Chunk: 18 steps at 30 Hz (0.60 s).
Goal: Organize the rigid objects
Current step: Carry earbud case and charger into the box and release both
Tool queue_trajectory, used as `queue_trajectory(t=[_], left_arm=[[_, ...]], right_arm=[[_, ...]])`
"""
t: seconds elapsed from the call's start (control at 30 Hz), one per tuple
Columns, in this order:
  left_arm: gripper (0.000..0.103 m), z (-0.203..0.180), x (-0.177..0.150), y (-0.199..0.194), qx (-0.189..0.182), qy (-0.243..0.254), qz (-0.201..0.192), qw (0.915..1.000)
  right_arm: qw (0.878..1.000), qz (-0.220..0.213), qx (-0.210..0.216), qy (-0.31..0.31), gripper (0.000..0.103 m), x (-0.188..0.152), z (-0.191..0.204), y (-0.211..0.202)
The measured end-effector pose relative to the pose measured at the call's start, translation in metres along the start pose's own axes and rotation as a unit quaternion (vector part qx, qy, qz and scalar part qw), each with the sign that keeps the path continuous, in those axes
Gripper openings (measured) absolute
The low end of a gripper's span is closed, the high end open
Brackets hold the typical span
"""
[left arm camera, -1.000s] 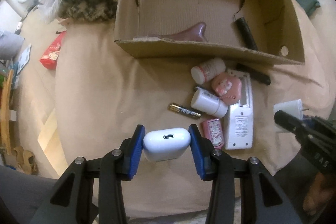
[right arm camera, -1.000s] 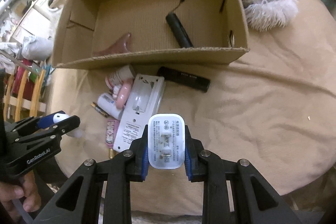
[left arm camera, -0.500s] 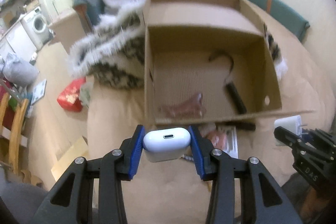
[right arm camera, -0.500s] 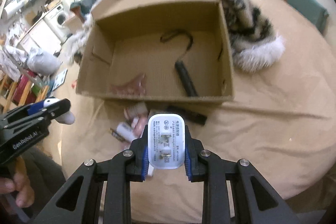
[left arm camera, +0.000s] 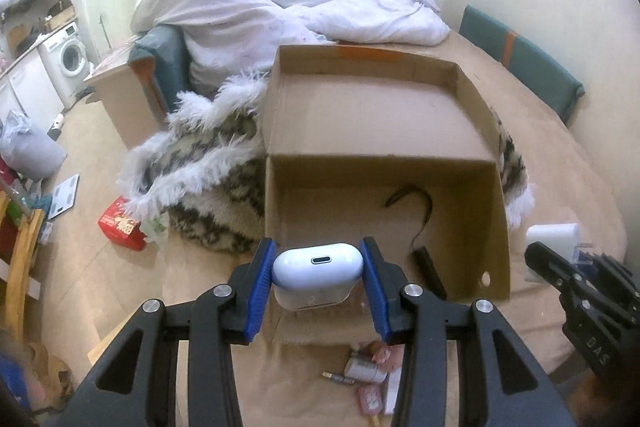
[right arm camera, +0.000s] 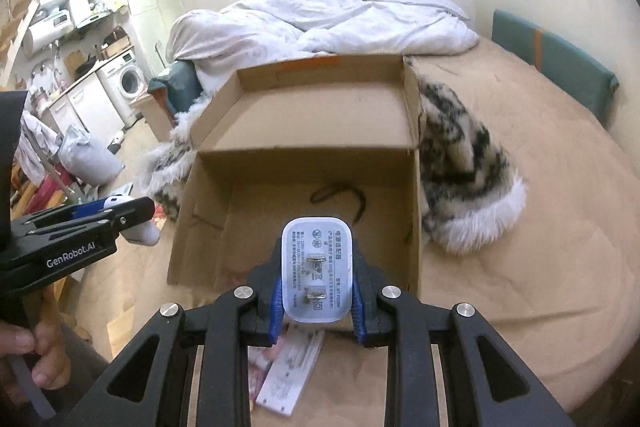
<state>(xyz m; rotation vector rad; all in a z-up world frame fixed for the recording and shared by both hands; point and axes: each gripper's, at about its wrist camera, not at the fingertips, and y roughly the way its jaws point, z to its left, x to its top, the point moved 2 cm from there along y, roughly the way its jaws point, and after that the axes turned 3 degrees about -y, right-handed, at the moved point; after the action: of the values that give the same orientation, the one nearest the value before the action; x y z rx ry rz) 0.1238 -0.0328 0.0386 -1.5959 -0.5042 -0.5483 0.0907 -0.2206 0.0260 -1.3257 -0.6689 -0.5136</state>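
Observation:
My left gripper (left arm camera: 318, 277) is shut on a white earbud case (left arm camera: 318, 269), held above the near edge of an open cardboard box (left arm camera: 276, 115). My right gripper (right arm camera: 317, 283) is shut on a white plug adapter (right arm camera: 317, 267), prongs facing the camera, also over the box's near wall (right arm camera: 192, 227). Inside the box lies a black stick with a wrist cord (left arm camera: 428, 263). The right gripper (left arm camera: 560, 271) shows at the right edge of the left wrist view, and the left gripper (right arm camera: 120, 215) at the left of the right wrist view.
Below the grippers on the tan cover lie small bottles, a battery and a pink item (left arm camera: 368, 375), and a white remote (right arm camera: 288, 375). A furry patterned throw (right arm camera: 460, 163) lies against the box. A white duvet (left arm camera: 288, 7) is heaped behind. A person's hand (right arm camera: 28, 359) holds the left handle.
Both grippers rose with their loads and tilted up. The view went from the loose items on the cover to the box's interior and the room behind. The grips did not change.

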Motion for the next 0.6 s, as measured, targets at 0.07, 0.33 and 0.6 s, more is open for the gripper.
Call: queue_trajectory(t=[0.07,0.33,0.6], left_arm=[[0.039,-0.002,0.007,0.009,0.000,0.002,0.000,1.0000],[0.039,-0.006,0.021,0.054,0.012,0.004,0.008,0.9999],[0.039,-0.006,0.003,0.100,0.010,0.002,0.045,0.9989]], right_arm=[[1.000,0.002,0.000,0.001,0.028,0.008,-0.002,0.007],[1.000,0.022,-0.009,0.004,0.028,0.023,-0.012,0.056],[0.996,0.087,-0.004,0.017,0.028,0.002,-0.017,0.104]])
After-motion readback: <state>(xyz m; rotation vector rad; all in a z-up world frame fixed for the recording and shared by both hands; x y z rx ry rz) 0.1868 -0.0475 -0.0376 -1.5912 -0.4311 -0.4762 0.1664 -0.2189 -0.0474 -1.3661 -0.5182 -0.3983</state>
